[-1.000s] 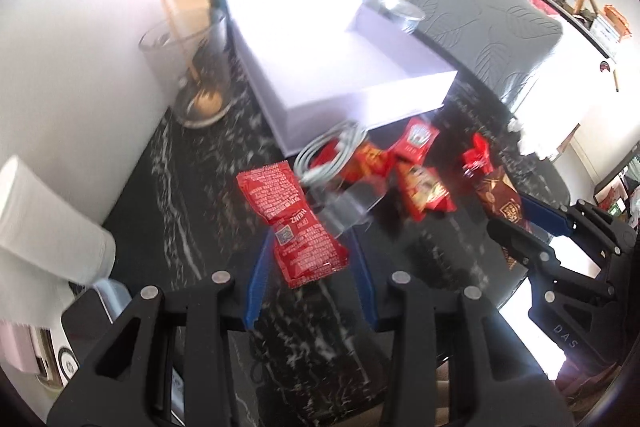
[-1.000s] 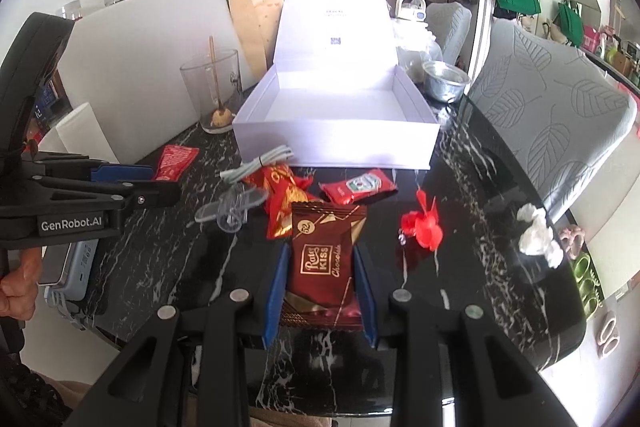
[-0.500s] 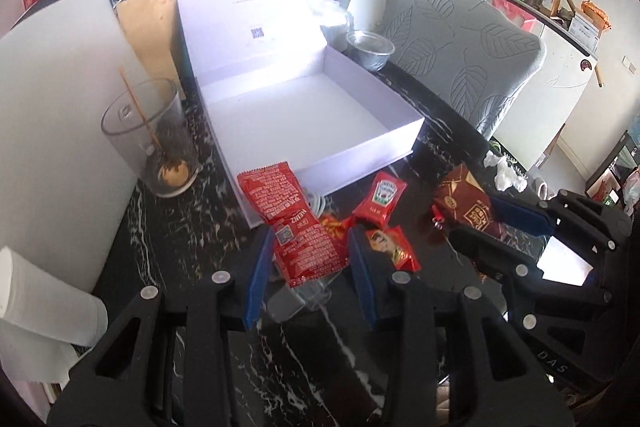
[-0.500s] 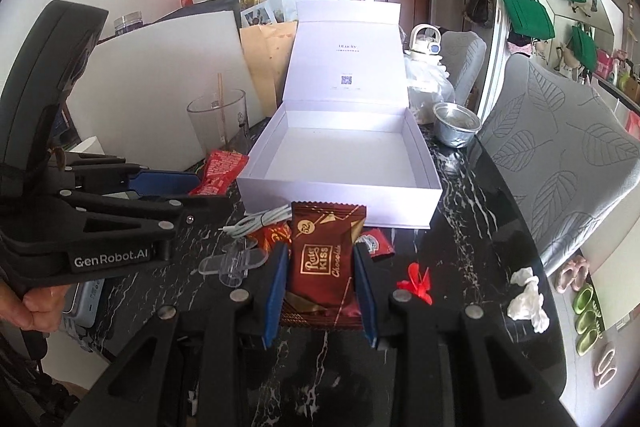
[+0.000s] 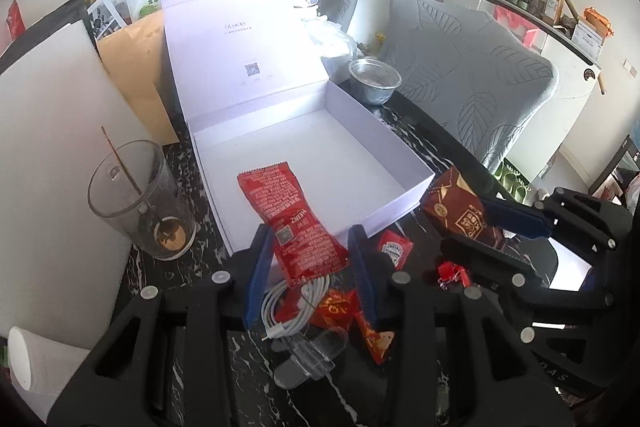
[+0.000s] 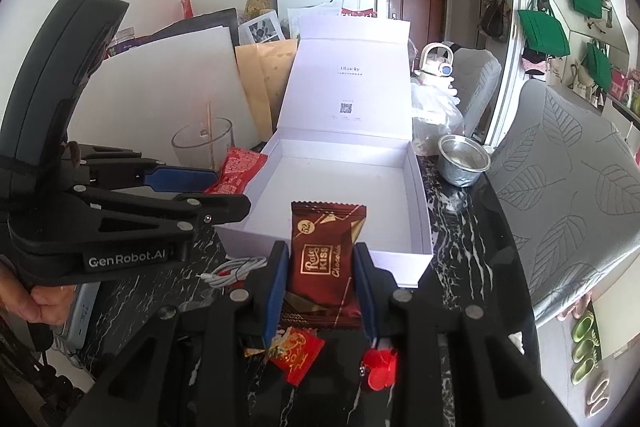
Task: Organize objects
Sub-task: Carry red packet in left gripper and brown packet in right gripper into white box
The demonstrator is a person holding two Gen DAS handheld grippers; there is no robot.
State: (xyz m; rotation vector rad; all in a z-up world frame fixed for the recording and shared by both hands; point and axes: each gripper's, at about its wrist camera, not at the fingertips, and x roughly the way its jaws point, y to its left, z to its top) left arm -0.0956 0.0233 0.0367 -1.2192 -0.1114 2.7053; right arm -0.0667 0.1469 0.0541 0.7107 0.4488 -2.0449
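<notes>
Two packets up, both over white box (image 5: 404, 163) front rim for drop-in. Left gripper (image 5: 308, 259) jaws pinching ketchup sachet (image 5: 290, 215), frame ctr; right gripper (image 6: 320, 283) jaws pinching chocolate bar (image 6: 324, 251), lower ctr.

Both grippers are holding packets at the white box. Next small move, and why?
Probably carry both a little farther over the white box and open. The left gripper holds the red ketchup packet at the near wall; the right gripper holds the chocolate packet at the front rim. The box interior looks empty.
</notes>
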